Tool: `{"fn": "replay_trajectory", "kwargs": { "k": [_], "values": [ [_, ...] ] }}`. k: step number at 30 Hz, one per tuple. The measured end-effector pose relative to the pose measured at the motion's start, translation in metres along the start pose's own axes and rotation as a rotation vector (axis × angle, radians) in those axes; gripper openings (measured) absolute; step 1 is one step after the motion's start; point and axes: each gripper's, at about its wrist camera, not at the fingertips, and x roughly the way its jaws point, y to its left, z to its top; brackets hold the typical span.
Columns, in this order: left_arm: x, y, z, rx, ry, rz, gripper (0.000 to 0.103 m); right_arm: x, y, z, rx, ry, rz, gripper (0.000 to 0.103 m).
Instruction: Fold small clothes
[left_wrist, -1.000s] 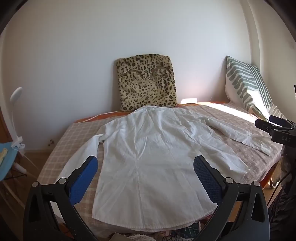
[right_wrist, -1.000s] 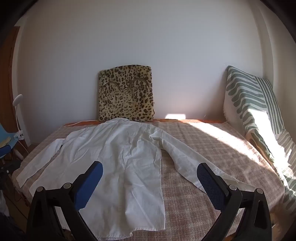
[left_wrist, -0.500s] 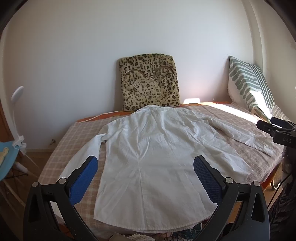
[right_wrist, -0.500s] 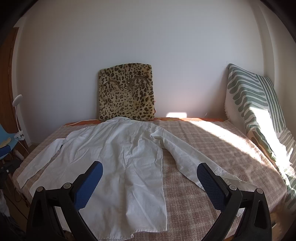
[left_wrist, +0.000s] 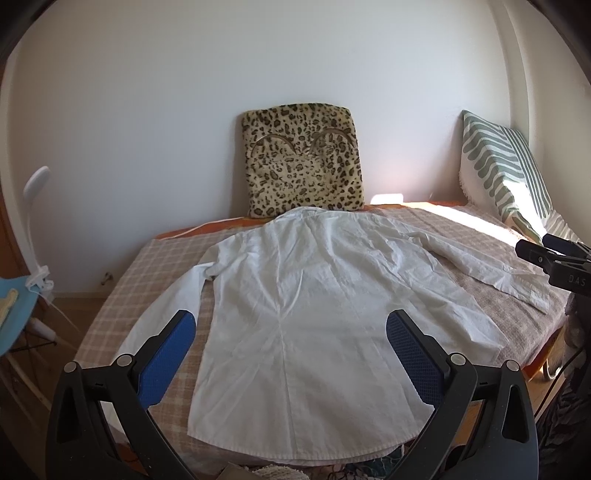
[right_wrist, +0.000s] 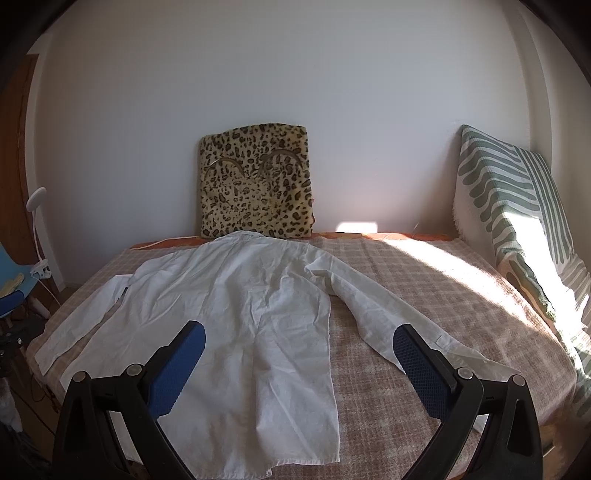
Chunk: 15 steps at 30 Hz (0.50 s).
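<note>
A white long-sleeved shirt (left_wrist: 314, 314) lies spread flat, back side up, on the checked bed cover (left_wrist: 147, 266), collar toward the wall and both sleeves out to the sides. It also shows in the right wrist view (right_wrist: 240, 325). My left gripper (left_wrist: 291, 332) is open and empty above the shirt's hem. My right gripper (right_wrist: 299, 343) is open and empty above the shirt's right side and right sleeve (right_wrist: 388, 314). The right gripper's tips show at the right edge of the left wrist view (left_wrist: 546, 251).
A leopard-print cushion (left_wrist: 301, 162) leans on the wall behind the collar. A green striped pillow (right_wrist: 517, 221) stands at the bed's right end. A white clip lamp (left_wrist: 35, 229) and a blue chair (left_wrist: 14, 314) stand to the left. The bed's near edge lies just under the hem.
Both grippers have drifted slightly, so the shirt sits a little lower and more centred in view. The shirt has not moved and both jaws stay open.
</note>
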Motion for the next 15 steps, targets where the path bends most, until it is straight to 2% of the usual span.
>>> {"fn": "replay_trajectory", "kwargs": {
  "k": [15],
  "values": [
    [0.0026,-0.0008,-0.0013,0.001,-0.011,0.012,0.103,0.0035,0.0029,0.0004,0.004,0.003,0.009,0.103]
  ]
}}
